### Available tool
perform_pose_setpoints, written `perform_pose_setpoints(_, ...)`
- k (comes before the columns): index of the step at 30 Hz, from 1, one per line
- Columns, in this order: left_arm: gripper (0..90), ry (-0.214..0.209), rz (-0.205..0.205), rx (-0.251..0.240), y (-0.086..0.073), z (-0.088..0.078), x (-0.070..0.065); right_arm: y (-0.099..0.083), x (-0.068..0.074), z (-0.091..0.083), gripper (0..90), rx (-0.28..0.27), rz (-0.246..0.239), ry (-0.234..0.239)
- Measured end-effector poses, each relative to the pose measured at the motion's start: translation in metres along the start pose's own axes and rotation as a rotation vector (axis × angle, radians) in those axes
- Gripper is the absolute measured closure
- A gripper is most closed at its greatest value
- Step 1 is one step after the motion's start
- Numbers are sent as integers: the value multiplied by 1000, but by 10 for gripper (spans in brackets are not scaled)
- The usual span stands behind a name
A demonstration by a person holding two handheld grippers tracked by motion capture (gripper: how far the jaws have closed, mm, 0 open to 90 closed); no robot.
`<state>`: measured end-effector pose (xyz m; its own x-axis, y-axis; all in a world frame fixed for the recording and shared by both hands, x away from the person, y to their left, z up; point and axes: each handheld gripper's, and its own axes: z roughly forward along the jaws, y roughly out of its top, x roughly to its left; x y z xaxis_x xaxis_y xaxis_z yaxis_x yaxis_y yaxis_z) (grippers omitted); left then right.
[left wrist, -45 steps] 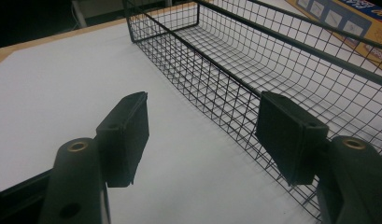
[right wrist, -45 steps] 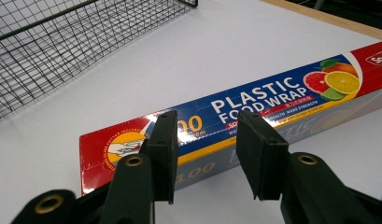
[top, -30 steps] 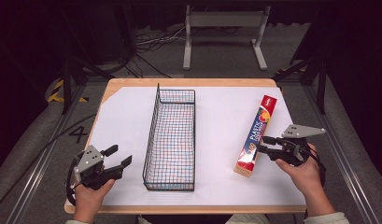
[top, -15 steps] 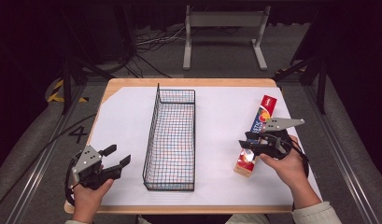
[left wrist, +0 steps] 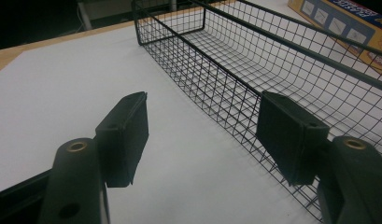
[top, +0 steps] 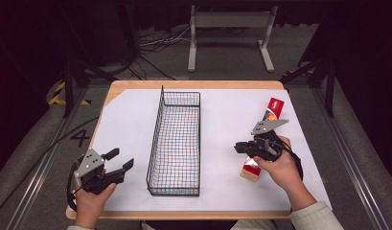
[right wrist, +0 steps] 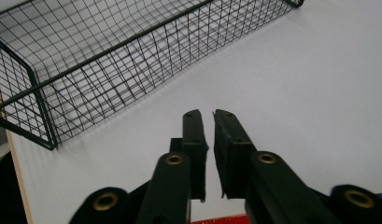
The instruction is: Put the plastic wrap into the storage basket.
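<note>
A long red and yellow box (top: 273, 108) lies on the white table cover at the right, its near end under the person's right hand. My right gripper (top: 237, 146) reaches left past the box, over bare cover between it and the basket. In the right gripper view its jaws (right wrist: 208, 115) stand almost together with nothing between them, and a red strip of the box (right wrist: 216, 219) shows at the bottom edge. My left gripper (top: 121, 158) rests near the front left corner, open and empty (left wrist: 202, 107), pointing toward the basket.
A long black wire basket (top: 175, 143) stands empty in the middle of the table, running front to back; its side wall (left wrist: 254, 79) is close to my left gripper and its near corner (right wrist: 34, 107) faces my right one. The wooden table edge (top: 184, 214) runs along the front.
My right gripper has moved left across the box toward the basket, and its jaws have drawn together. The left gripper has stayed put.
</note>
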<state>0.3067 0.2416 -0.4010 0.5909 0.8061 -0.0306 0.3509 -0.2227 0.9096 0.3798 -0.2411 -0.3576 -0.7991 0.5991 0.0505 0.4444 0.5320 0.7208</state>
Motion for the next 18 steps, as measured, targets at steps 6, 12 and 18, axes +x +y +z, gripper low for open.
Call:
perform_pose_setpoints(6,346,6,4,0,0,0,1,-6,2,12,900,107,-10,6)
perform_pose_setpoints(12,346,6,4,1,0,0,1,-13,3,22,900,189,-14,3)
perform_pose_setpoints(18,346,9,2,7,0,0,1,-14,9,29,900,258,-31,19)
